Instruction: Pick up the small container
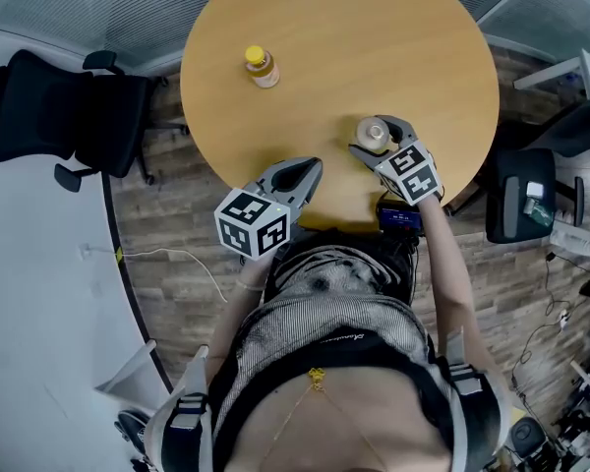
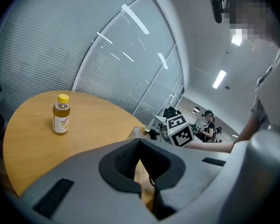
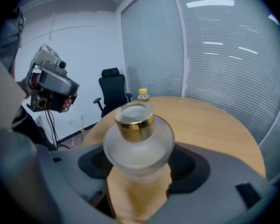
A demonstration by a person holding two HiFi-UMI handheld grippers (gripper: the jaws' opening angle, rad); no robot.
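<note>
The small container (image 1: 374,134) is a frosted glass jar with a gold rim, standing near the front right of the round wooden table (image 1: 374,37). My right gripper (image 1: 379,132) is shut on it, one jaw on each side; in the right gripper view the small container (image 3: 137,136) fills the gap between the dark pads (image 3: 189,164). Whether it is off the table I cannot tell. My left gripper (image 1: 300,172) hangs over the table's near edge, shut and holding nothing.
A yellow-capped bottle (image 1: 262,67) of amber drink stands upright at the table's far left. A black office chair (image 1: 69,106) sits left of the table, another chair (image 1: 519,195) to the right. Cables lie on the wooden floor (image 1: 187,264).
</note>
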